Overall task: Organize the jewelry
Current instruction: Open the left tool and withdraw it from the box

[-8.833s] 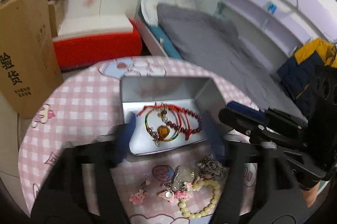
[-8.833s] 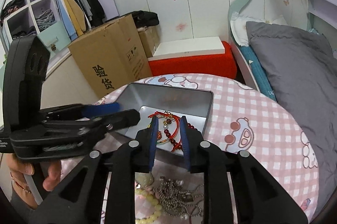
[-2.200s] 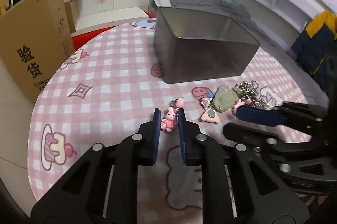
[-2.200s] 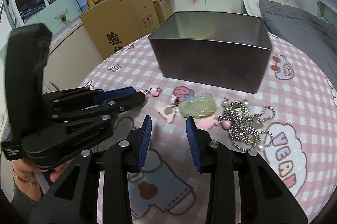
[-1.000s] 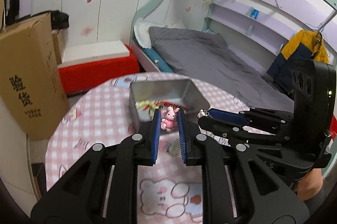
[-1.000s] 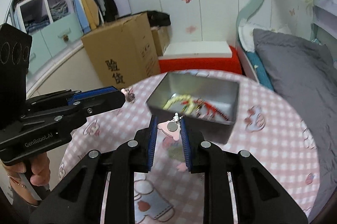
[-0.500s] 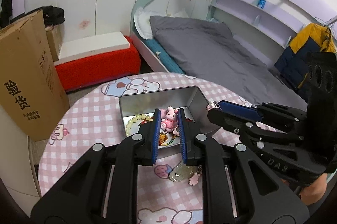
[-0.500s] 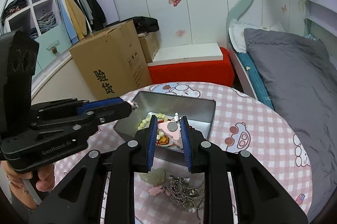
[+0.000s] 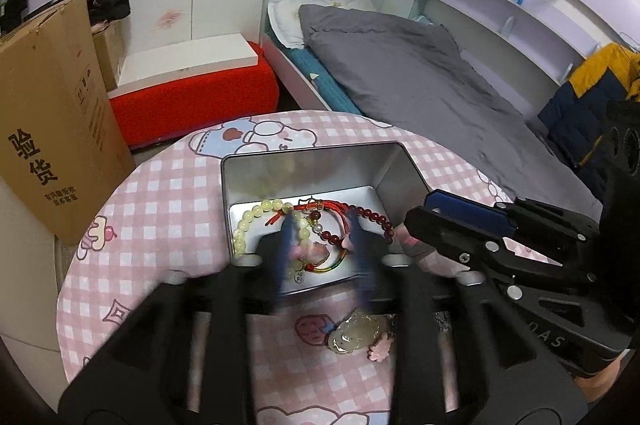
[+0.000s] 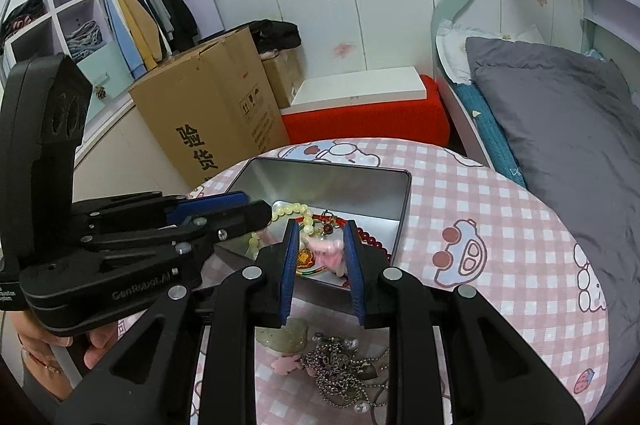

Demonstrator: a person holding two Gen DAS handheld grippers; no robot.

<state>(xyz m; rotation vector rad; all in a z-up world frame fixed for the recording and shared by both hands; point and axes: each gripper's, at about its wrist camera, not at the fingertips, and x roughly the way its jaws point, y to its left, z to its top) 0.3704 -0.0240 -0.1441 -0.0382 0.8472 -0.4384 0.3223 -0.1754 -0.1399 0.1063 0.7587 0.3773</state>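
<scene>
A silver tin (image 9: pixel 394 181) (image 10: pixel 402 213) stands on the round pink checked table (image 9: pixel 160 185). In it lie a pale bead bracelet (image 9: pixel 256 215), red string and dark red bead bracelets (image 9: pixel 360 215) and pink charms (image 9: pixel 310 251) (image 10: pixel 330 251). My left gripper (image 9: pixel 322 249) is open above the tin's front, blurred, with the pink charm below between its fingers. My right gripper (image 10: pixel 320 257) is open over the tin too, pink charms lying loose below it. A green jade pendant (image 9: pixel 356 331) (image 10: pixel 286 337) and a silver chain (image 10: pixel 344 373) lie on the table before the tin.
A cardboard box (image 10: pixel 208 113) and a red bench with a white top (image 10: pixel 360 105) stand beyond the table. A bed with a grey cover (image 10: pixel 560 129) is on the right. A wardrobe with shelves (image 10: pixel 80 17) is at the back left.
Both grippers have opened over the tin. The pink charms they held half a second ago now lie inside the tin.
</scene>
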